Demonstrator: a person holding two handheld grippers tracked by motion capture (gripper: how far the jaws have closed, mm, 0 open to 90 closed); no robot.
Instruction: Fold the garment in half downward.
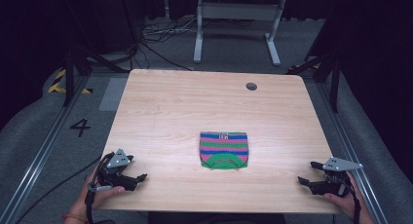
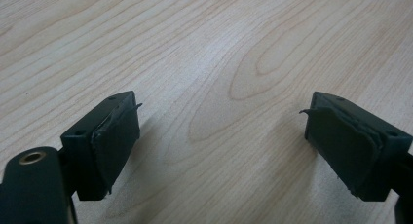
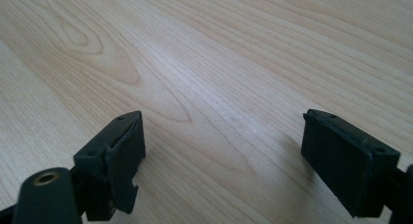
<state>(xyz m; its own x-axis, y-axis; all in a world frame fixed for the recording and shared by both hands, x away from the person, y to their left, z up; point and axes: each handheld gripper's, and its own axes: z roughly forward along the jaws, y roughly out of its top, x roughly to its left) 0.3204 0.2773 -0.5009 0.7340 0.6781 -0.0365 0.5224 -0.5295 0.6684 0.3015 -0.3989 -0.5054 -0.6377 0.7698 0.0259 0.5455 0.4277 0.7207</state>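
Observation:
A small folded knit garment with green, pink and blue stripes lies flat on the wooden table, a little in front of its middle. My left gripper rests near the table's front left corner, held by a hand, well to the left of the garment. Its jaws stand wide apart over bare wood, nothing between them. My right gripper sits near the front right corner, pointing left toward the garment but far from it. Its jaws too are wide open above bare wood.
A round grey cable hole sits near the table's far right edge. Beyond the table stand a white metal frame and loose cables on grey carpet. A floor marking "4" lies left of the table.

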